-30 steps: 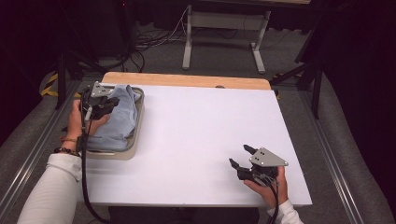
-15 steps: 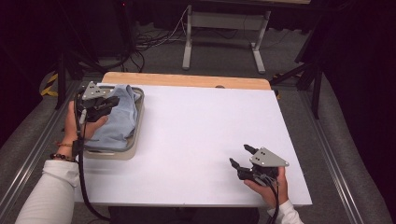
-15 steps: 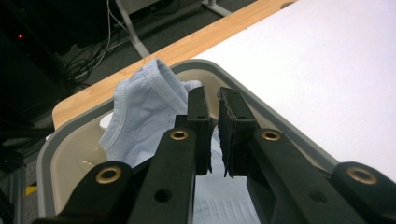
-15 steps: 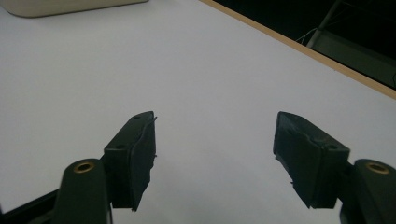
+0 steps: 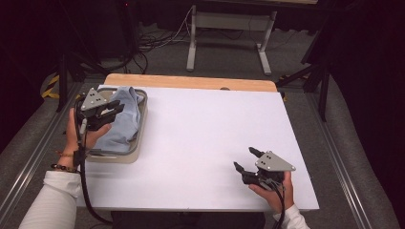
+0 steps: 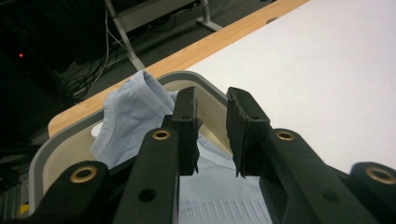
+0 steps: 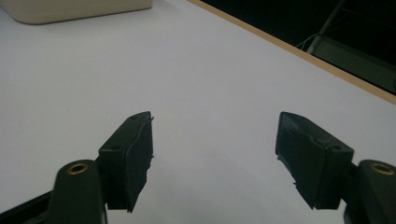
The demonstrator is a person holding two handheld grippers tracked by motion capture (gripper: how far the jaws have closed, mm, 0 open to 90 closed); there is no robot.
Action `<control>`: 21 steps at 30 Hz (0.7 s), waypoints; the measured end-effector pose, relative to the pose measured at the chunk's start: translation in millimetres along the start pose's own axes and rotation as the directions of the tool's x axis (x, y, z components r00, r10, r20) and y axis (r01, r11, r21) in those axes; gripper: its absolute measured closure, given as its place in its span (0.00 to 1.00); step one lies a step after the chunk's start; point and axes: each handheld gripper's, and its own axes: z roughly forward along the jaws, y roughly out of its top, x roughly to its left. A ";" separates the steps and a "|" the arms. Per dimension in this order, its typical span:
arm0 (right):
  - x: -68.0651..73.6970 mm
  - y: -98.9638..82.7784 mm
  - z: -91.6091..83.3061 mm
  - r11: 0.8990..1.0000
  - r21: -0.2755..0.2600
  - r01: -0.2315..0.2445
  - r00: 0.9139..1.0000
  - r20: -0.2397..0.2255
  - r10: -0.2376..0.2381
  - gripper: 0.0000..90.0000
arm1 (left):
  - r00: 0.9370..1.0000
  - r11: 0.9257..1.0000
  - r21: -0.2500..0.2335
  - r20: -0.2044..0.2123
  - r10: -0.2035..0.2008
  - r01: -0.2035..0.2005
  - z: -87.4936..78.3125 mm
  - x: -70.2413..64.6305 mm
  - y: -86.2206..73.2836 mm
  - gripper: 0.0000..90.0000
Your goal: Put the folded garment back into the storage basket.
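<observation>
Hovering over the near part of the tray (image 5: pixel 138 125), the left gripper (image 5: pixel 114 108) has its jaws a narrow gap apart; they have just been opening, and nothing is pinched between them. In the left gripper view the two black jaws rise side by side with clear space between the pads, and the light blue cloth (image 6: pixel 135 116) lies below and beyond them, bunched against the tray's far wall (image 6: pixel 212 95). From the high view the cloth (image 5: pixel 125 121) fills most of the grey, round-cornered tray, with one fold standing up toward the tray's far end. The tray sits at the far left corner of the desk (image 5: pixel 205 143), its long side running along the left edge. A hand holds the left gripper from the left side of the tray, a white sleeve and a beaded wristband behind it, and the gripper's dark cable trails down toward the near edge.

At the near right corner of the desk the right gripper (image 5: pixel 246 160) rests low over the white top, held in the other hand close to the near edge. Its jaws stand wide, with only bare desk surface between them, as the right gripper view (image 7: pixel 215 158) shows plainly. A corner of the pale tray (image 7: pixel 74 9) appears at the top left of that view, well apart from the jaws. A strip of bare wood runs along the desk's far edge.
</observation>
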 end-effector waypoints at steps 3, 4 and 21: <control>0.4 0.3 0.2 1.000 -0.009 -0.002 1.000 -0.003 0.002 0.30 | 1.000 1.000 -0.018 0.000 -0.009 0.009 -1.5 -1.2 -1.7 0.77; 0.8 0.5 0.1 1.000 -0.012 -0.002 1.000 -0.003 0.002 0.29 | 1.000 1.000 -0.028 0.006 -0.012 0.012 -2.2 -2.6 -3.4 0.76; 0.1 0.0 -0.9 0.999 -0.036 -0.009 1.000 0.009 0.010 0.22 | 1.000 0.995 -0.098 0.006 0.016 -0.015 -3.5 -18.4 -10.2 0.47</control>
